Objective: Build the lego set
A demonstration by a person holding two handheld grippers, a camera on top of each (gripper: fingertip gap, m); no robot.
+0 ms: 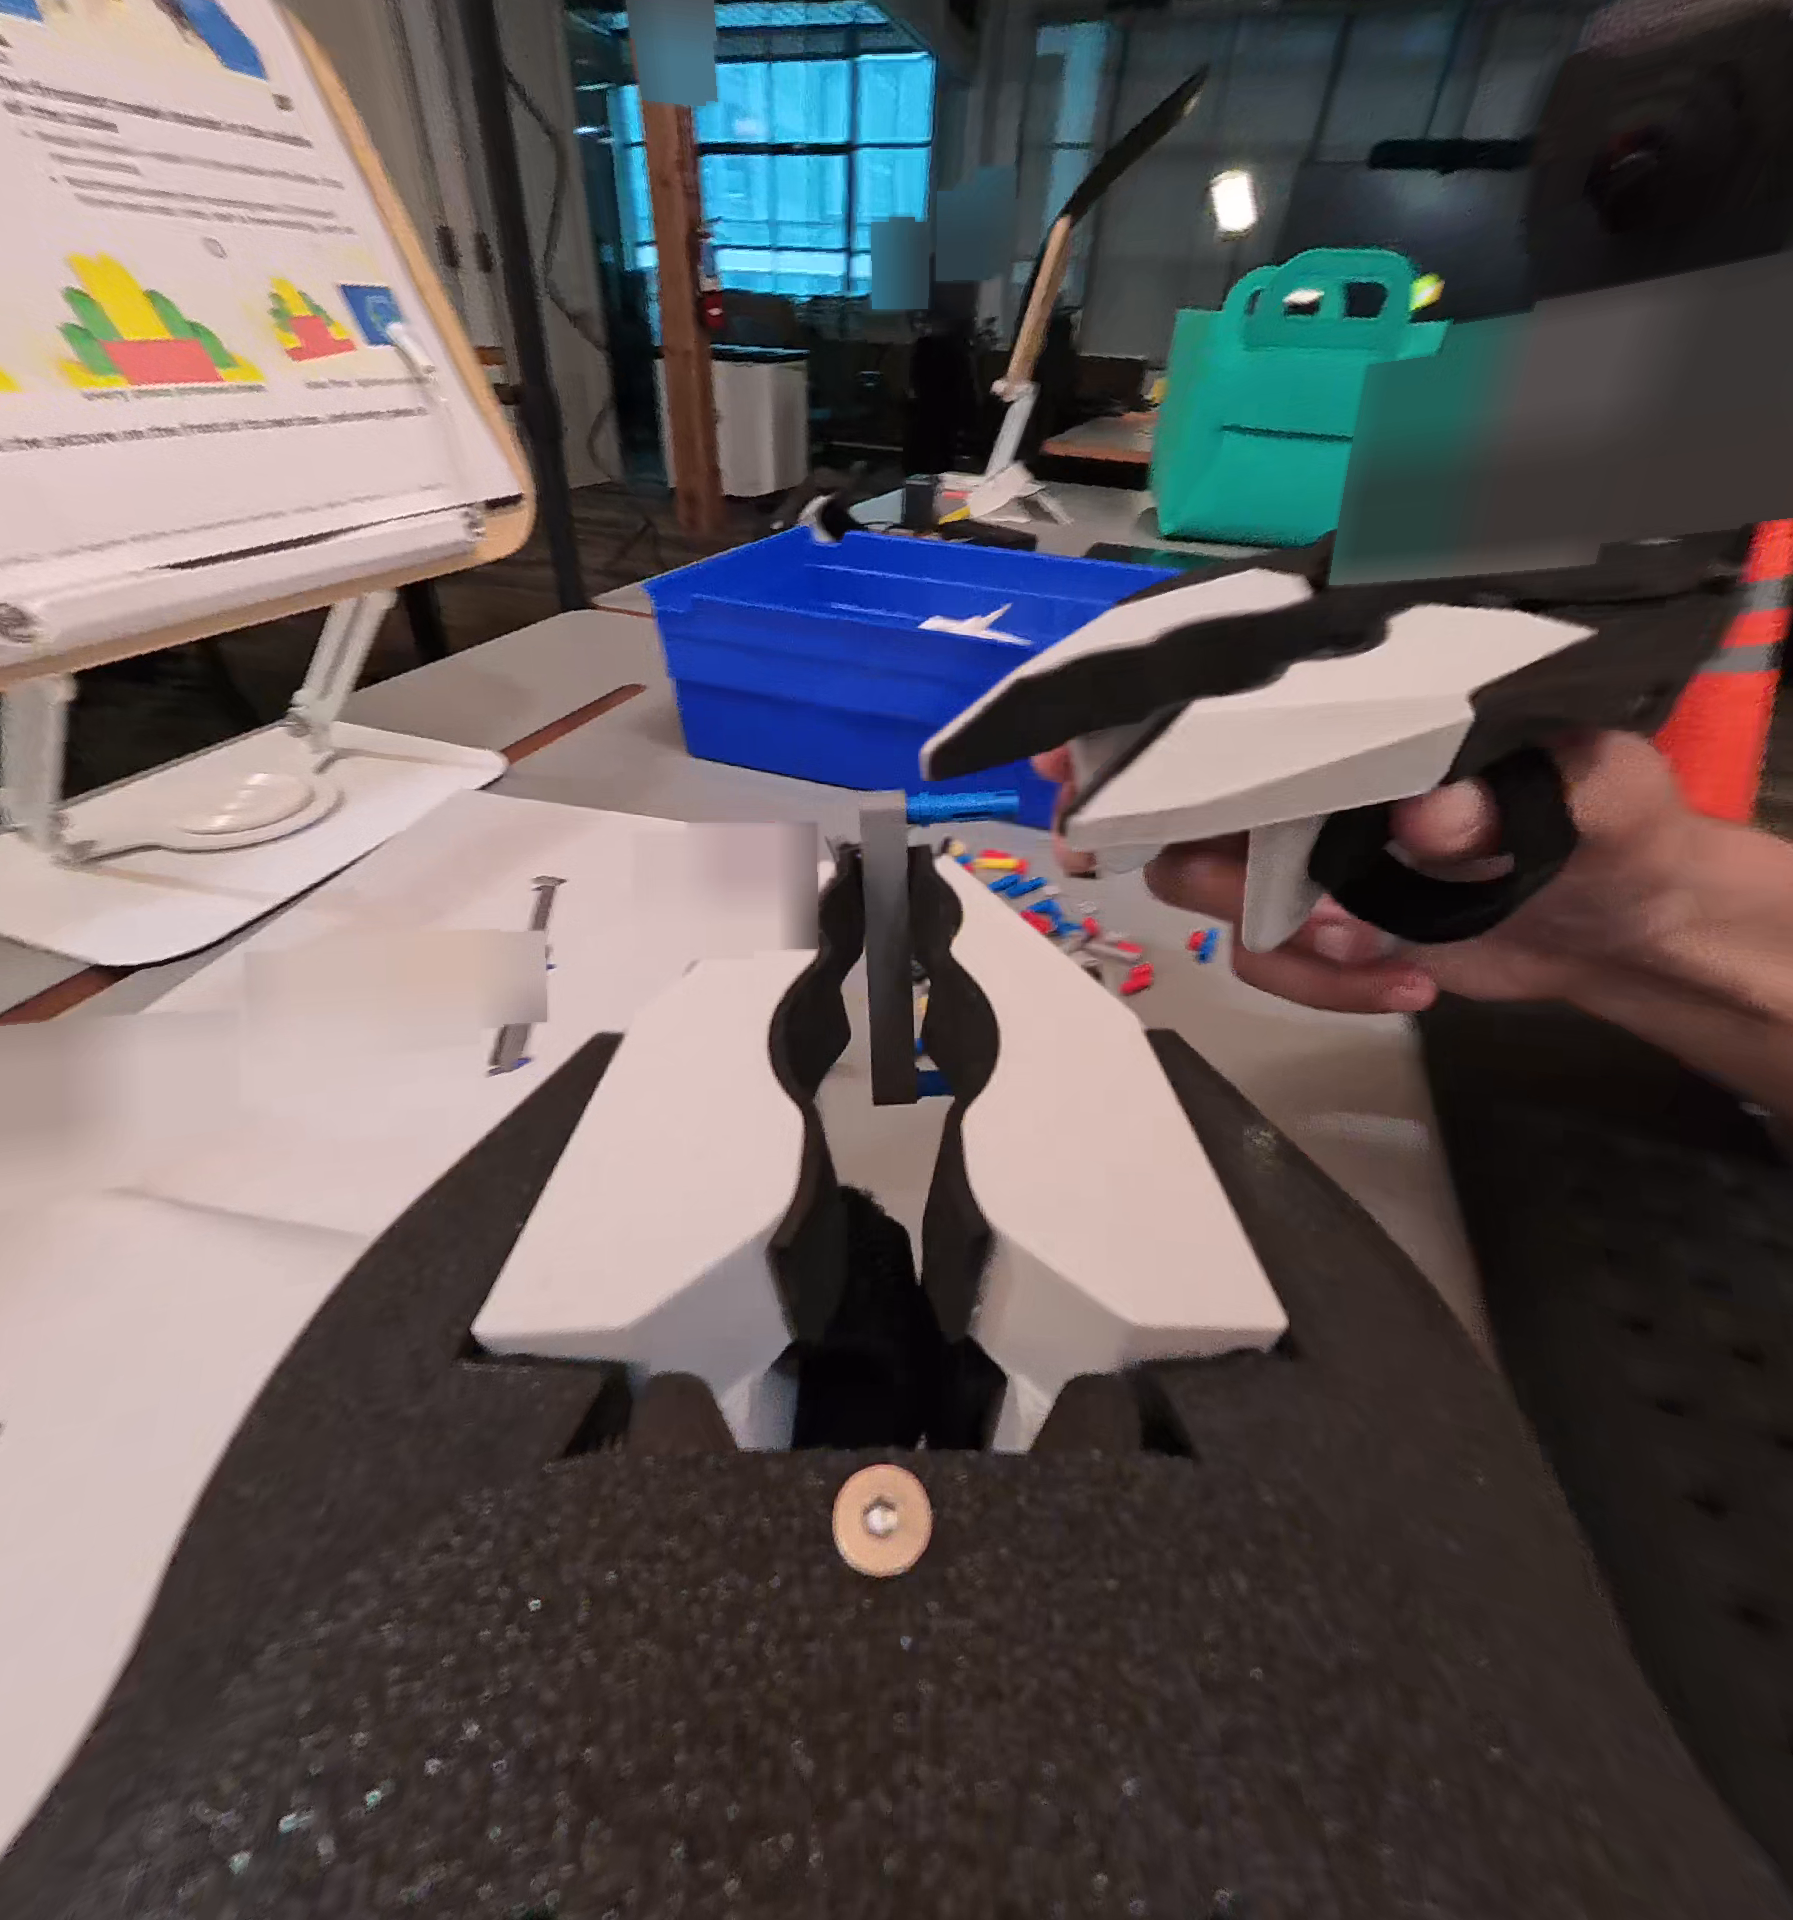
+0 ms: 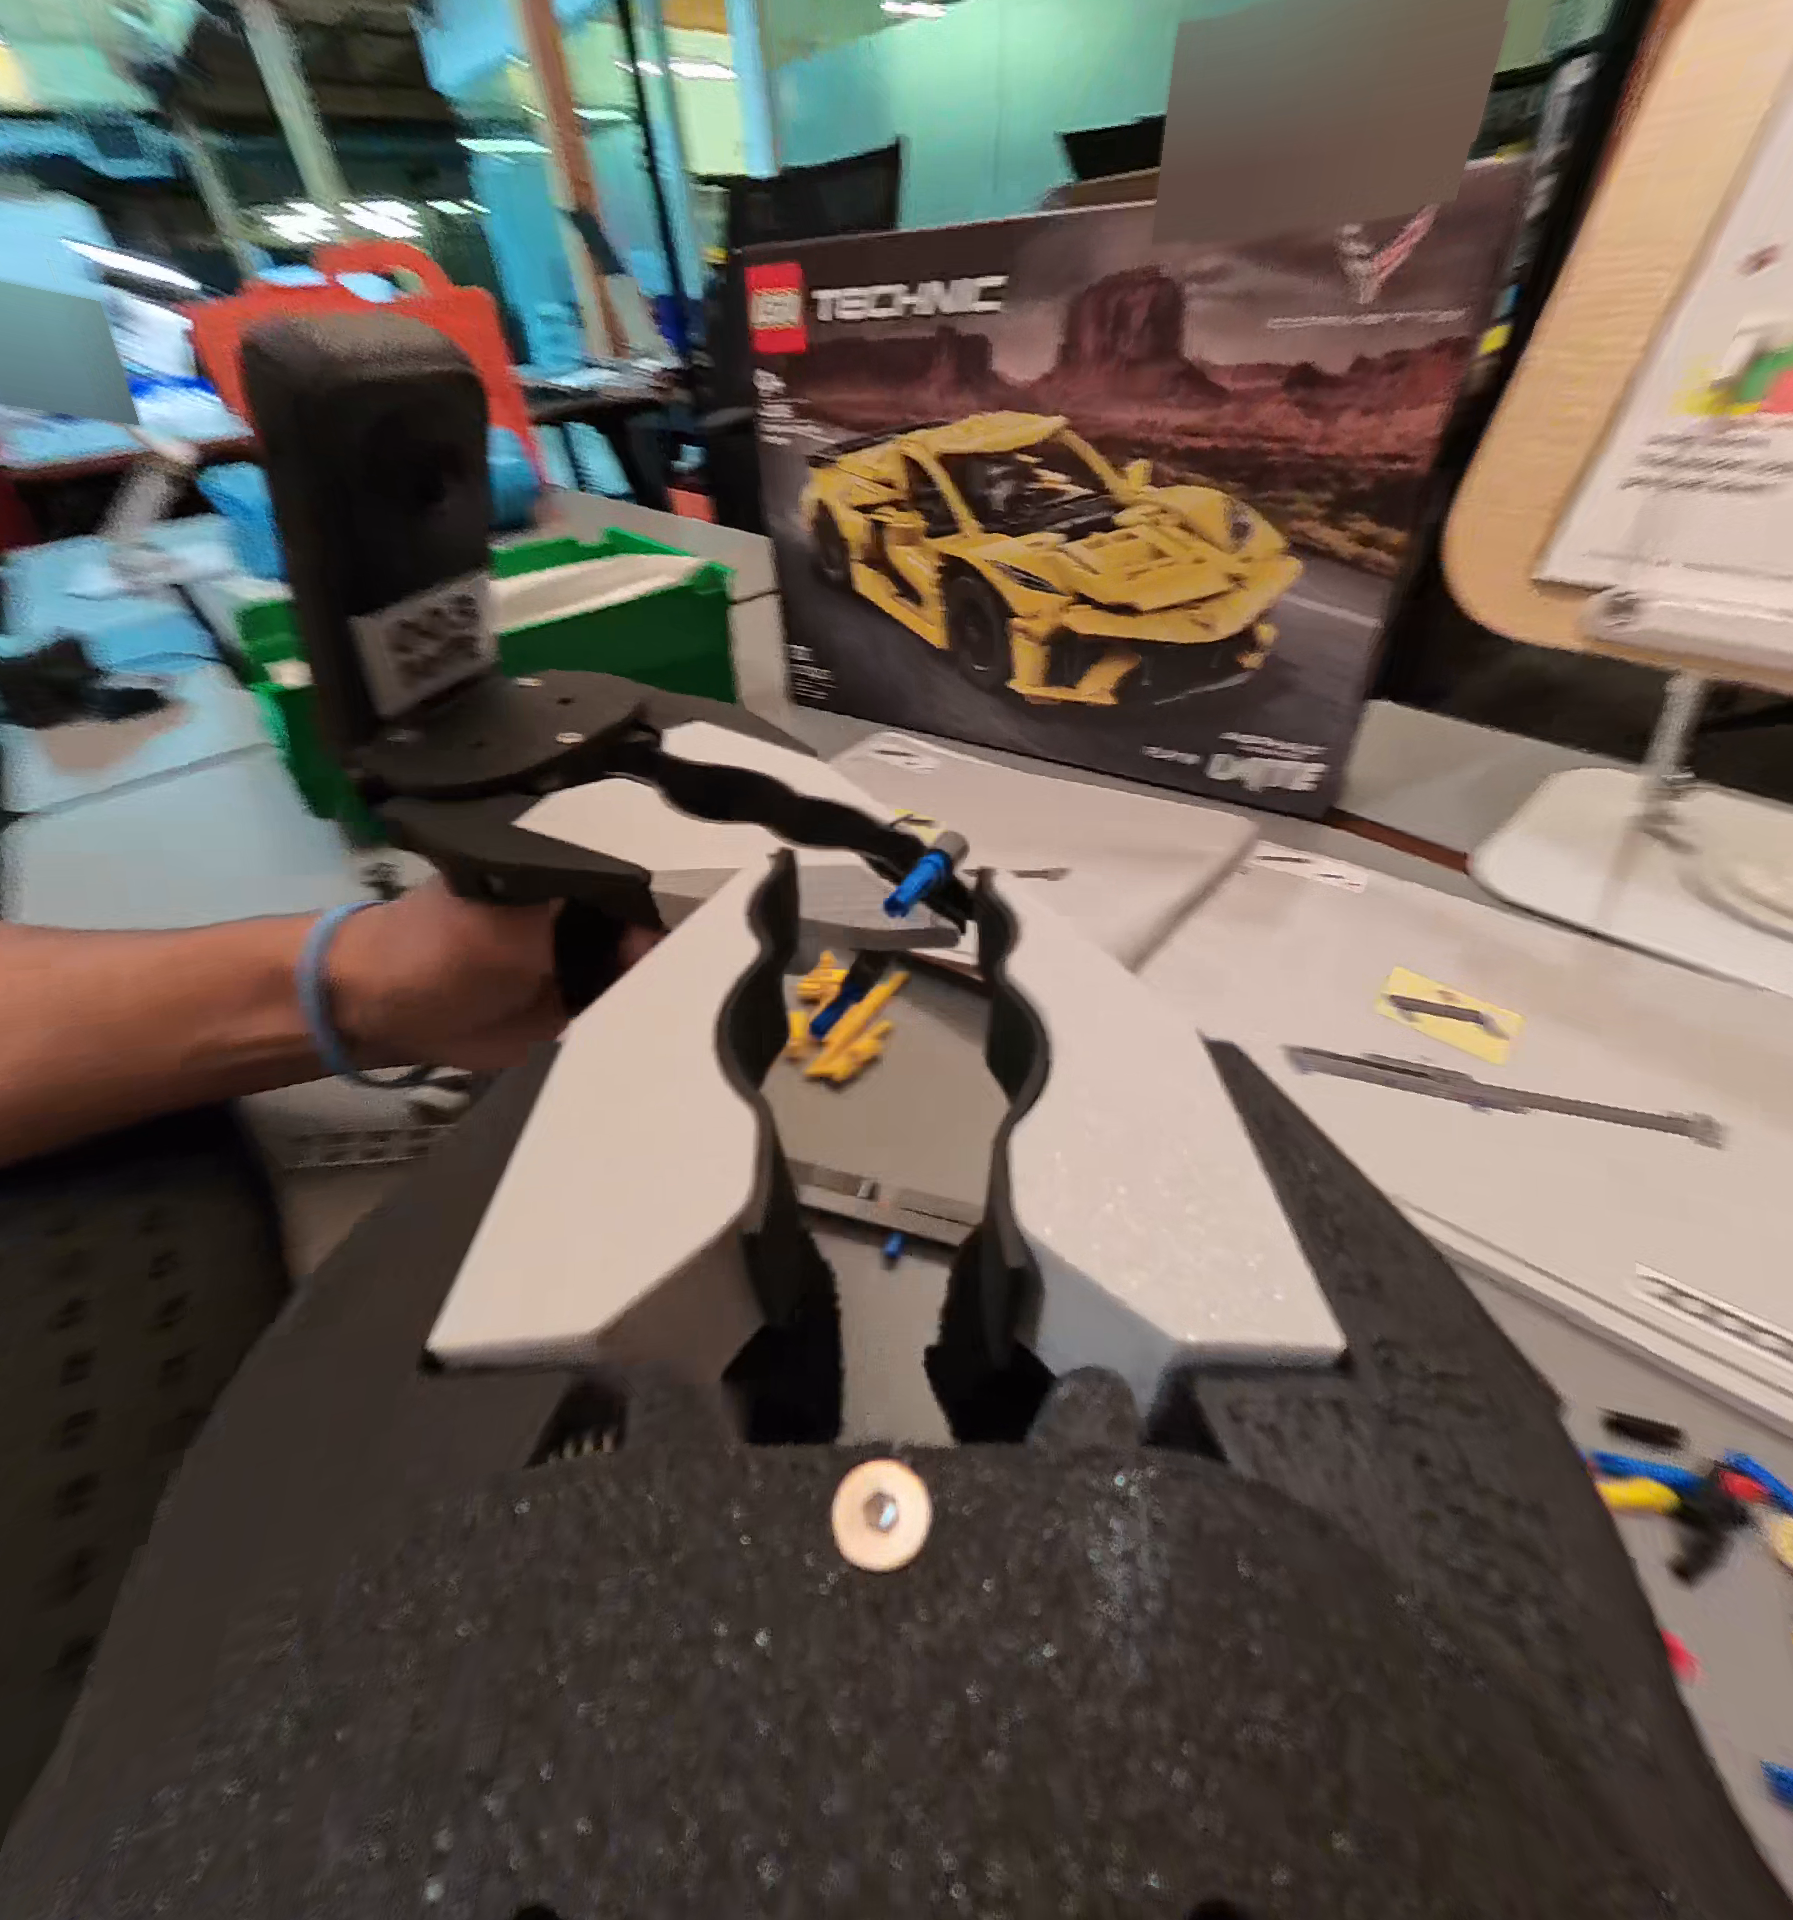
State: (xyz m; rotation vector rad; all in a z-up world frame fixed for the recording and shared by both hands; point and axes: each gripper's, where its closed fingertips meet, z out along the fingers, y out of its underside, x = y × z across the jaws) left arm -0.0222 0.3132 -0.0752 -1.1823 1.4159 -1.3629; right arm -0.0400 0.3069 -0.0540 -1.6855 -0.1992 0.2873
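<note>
My left gripper [image 1: 892,864] is shut on a grey flat beam [image 1: 892,966], held upright on edge above the table. A blue pin [image 1: 959,805] sticks out sideways from the beam's top end. My right gripper [image 1: 996,795], held by a hand, comes in from the right with its jaws open on either side of the pin. In the right wrist view my right gripper [image 2: 884,873] is open, and the blue pin [image 2: 916,883] lies between its tips. I cannot tell whether it touches. The left gripper [image 2: 923,894] reaches in from the left there.
A blue bin [image 1: 819,717] stands behind, with loose small pieces [image 1: 1058,914] beside it. An instruction stand [image 1: 196,312] is at the left over paper sheets [image 1: 352,1122]. The set's box [image 2: 1079,499], a green bin [image 2: 611,623], yellow pieces [image 2: 840,1023] and more loose parts [image 2: 1702,1496] surround. My left and right fingertips are right by each other.
</note>
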